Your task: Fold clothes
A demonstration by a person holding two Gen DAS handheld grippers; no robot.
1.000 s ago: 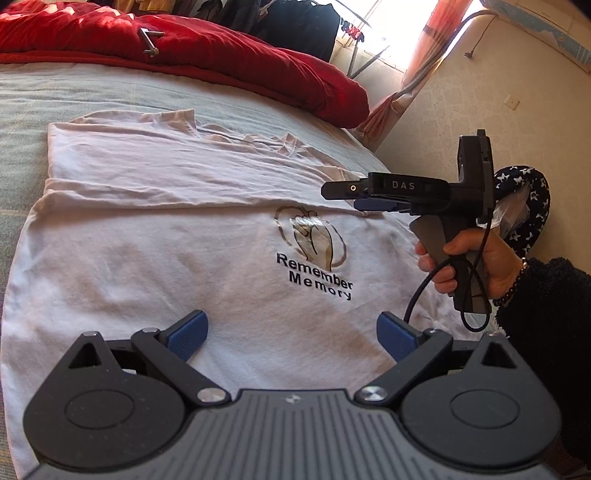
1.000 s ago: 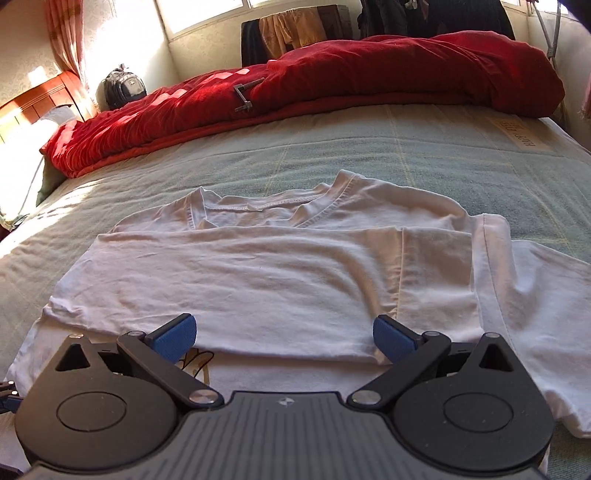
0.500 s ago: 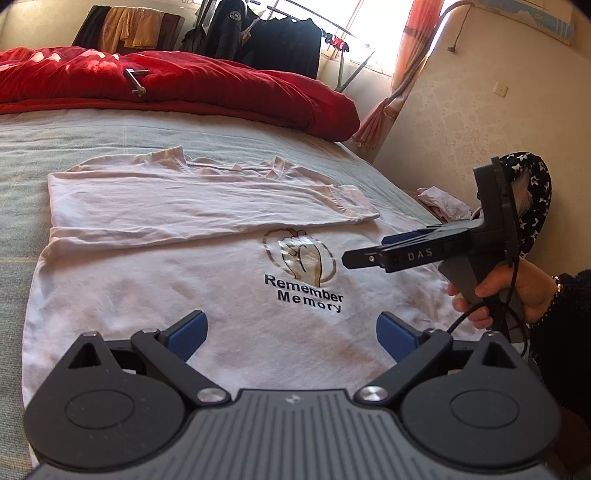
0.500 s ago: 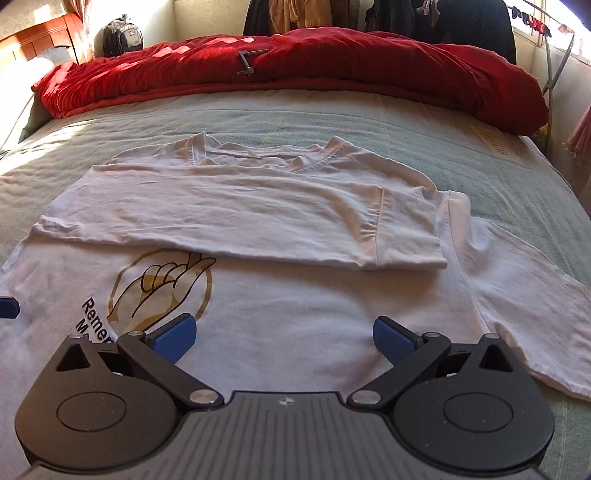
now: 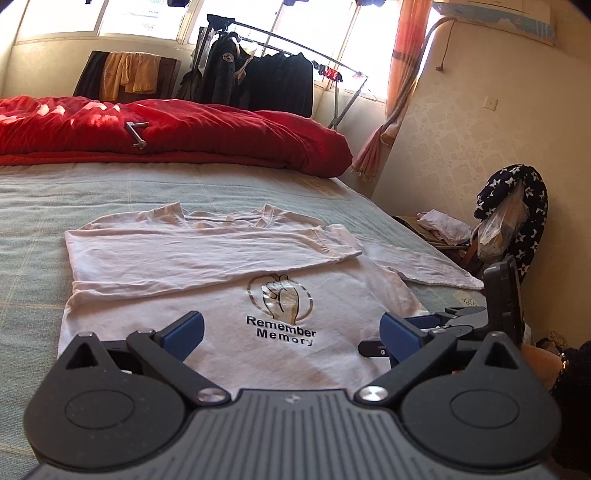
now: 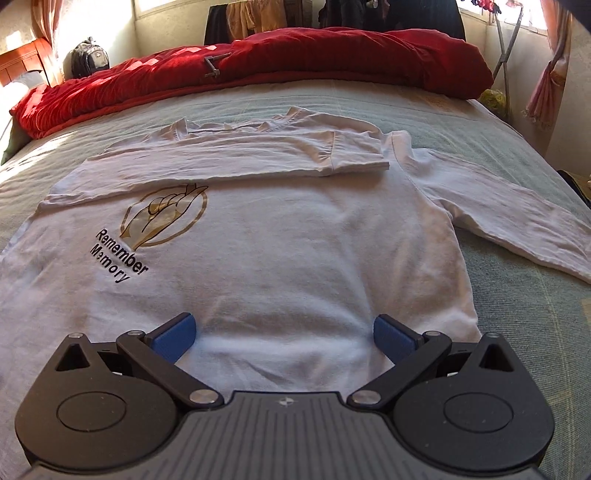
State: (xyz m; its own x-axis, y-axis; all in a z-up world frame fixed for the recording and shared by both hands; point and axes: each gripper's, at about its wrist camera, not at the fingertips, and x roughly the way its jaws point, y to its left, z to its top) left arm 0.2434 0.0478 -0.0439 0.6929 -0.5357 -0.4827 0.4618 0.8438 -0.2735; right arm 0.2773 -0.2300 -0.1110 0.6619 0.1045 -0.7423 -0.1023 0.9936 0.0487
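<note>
Here, white shirt (image 6: 280,236) spread flat on the bed (image 6: 517,332), mid-frame, one sleeve (image 6: 236,157) folded across its chest, my left tongs (image 5: 291,334) and right tongs (image 6: 282,336) both spread apart, empty, low in frame, red duvet (image 5: 207,129) along the top.

A wide bed with a pale green-grey woven cover (image 5: 221,184) fills the room. Along its far side lies a bunched red quilt (image 5: 207,133), dappled with sunlight. Behind it, bright windows (image 5: 140,18) run along the far wall, and a metal clothes rail (image 5: 295,48) carries dark jackets (image 5: 258,81); orange and black garments (image 5: 125,74) hang beside them. An orange-pink curtain (image 5: 402,74) is tied back against a cream textured wall (image 5: 461,155). A dark star-patterned cloth (image 5: 517,206) drapes over something by that wall. In the right wrist view, a wooden headboard (image 6: 26,62) and a dark backpack (image 6: 88,59) stand at the left.
</note>
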